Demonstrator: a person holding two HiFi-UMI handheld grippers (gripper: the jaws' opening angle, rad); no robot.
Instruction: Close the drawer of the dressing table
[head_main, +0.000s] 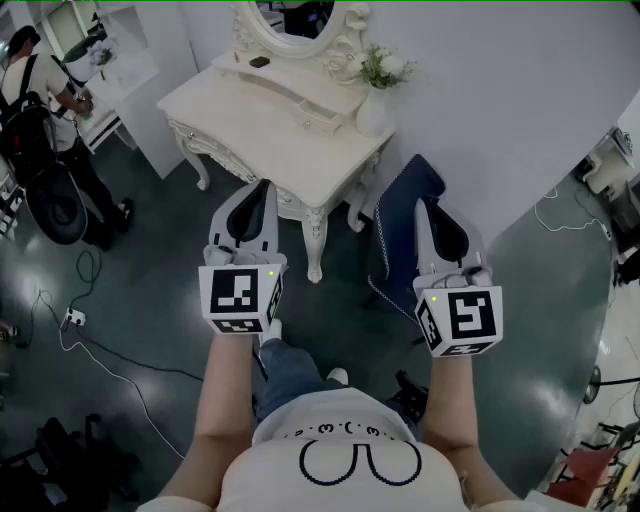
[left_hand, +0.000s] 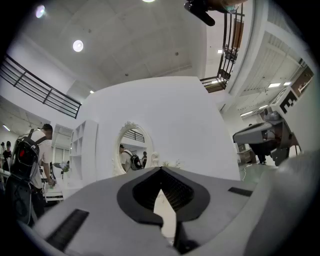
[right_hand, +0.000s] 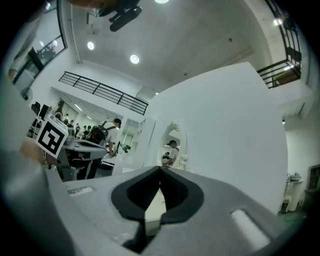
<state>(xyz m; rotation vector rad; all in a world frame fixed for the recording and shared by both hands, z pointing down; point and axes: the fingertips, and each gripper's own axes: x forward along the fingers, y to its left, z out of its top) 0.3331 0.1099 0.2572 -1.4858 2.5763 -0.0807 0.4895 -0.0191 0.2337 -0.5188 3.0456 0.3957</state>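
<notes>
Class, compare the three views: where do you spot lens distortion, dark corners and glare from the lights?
Head view: mild wide-angle bend, even light on the dressing table, soft glare patches on the floor. Left gripper view: strong fisheye, black corners, the railing curves, a ceiling lamp blooms. Right gripper view: same fisheye and black corners, its ceiling lamps flare.

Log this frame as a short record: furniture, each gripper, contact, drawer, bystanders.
furniture: dressing table with mirror, vase; blue chair beside it
left gripper: shut, empty
right gripper: shut, empty
contact: neither gripper touches the table
drawer: state unclear from here
bystander: person at far left
</notes>
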